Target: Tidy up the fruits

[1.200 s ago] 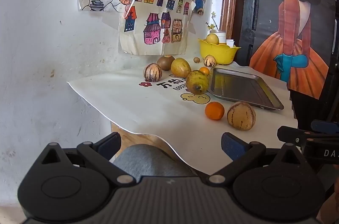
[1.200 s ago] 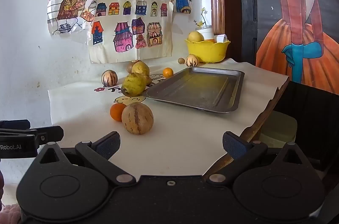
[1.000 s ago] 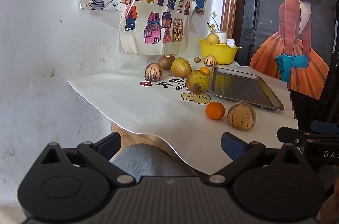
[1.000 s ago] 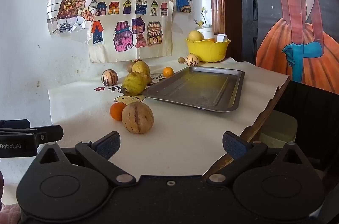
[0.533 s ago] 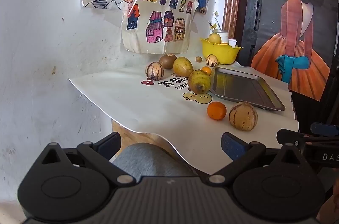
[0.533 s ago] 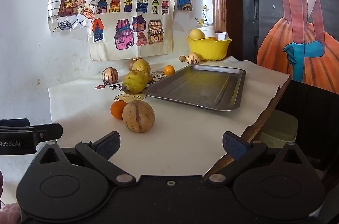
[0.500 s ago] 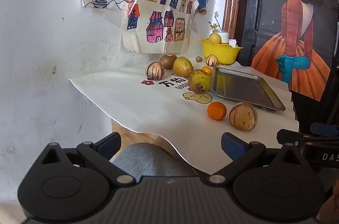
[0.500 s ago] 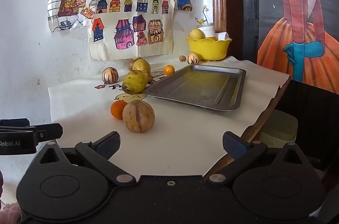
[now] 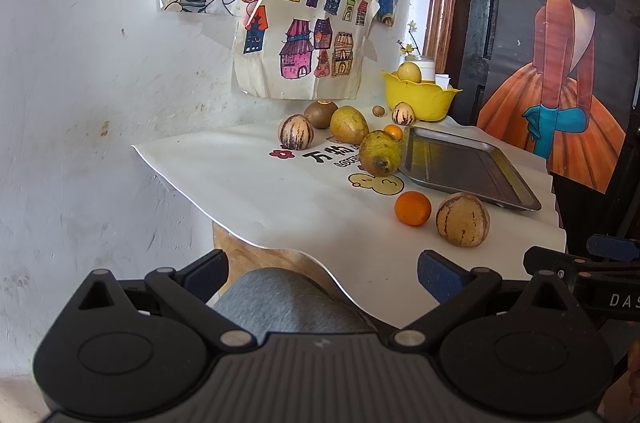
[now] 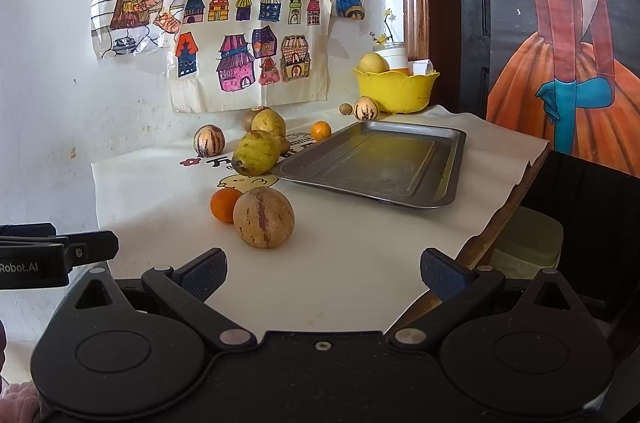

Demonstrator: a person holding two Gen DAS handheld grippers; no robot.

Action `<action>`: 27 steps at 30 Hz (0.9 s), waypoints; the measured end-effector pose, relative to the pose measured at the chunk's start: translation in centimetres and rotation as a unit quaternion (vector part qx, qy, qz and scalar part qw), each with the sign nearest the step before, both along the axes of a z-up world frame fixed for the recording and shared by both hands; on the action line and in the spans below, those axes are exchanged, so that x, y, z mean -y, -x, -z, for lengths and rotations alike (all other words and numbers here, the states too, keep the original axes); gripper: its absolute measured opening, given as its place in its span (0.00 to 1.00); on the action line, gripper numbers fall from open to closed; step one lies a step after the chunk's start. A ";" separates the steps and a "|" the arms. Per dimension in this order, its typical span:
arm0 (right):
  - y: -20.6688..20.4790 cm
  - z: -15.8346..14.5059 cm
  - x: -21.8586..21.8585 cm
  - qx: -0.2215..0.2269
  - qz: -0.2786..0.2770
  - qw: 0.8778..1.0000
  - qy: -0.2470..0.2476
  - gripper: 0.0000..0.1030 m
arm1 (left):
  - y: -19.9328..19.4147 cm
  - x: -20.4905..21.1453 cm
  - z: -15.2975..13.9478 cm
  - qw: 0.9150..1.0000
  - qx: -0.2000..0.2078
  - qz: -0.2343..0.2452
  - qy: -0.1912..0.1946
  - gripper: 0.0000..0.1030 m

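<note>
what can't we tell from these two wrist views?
- Yellow bowl contents: the rim hides all but one yellow fruit, both views.
- Brown fruit near the wall: mostly hidden behind a green-yellow fruit, right view.
- Small round brown thing: too small to identify.
- Tray right of the far corner: cut off by nothing, but its surface glare hides any marks.

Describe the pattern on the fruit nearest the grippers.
Tan melon with thin purple-brown stripes; clearest in the right wrist view.
</note>
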State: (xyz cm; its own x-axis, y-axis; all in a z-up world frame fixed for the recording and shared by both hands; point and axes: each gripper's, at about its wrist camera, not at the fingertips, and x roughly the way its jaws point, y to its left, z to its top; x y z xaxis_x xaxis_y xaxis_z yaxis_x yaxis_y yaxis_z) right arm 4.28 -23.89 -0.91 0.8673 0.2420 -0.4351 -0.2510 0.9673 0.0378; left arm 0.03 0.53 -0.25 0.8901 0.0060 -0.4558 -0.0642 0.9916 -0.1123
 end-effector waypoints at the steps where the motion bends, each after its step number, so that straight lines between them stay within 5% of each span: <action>1: 0.0 0.0 0.0 0.000 0.000 1.000 0.000 1.00 | 0.1 -0.1 0.0 1.000 0.000 -0.001 0.002 1.00; 27: 0.0 0.4 -0.1 -0.005 -0.002 1.000 0.000 1.00 | 0.1 -0.3 0.1 1.000 -0.004 -0.005 0.008 1.00</action>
State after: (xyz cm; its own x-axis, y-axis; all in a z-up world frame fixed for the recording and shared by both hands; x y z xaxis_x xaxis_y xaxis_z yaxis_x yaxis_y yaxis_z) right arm 4.26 -23.79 -1.28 0.8618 0.2462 -0.4435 -0.2553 0.9660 0.0402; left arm -0.03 0.84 -0.36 0.8864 0.0083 -0.4629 -0.0756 0.9890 -0.1269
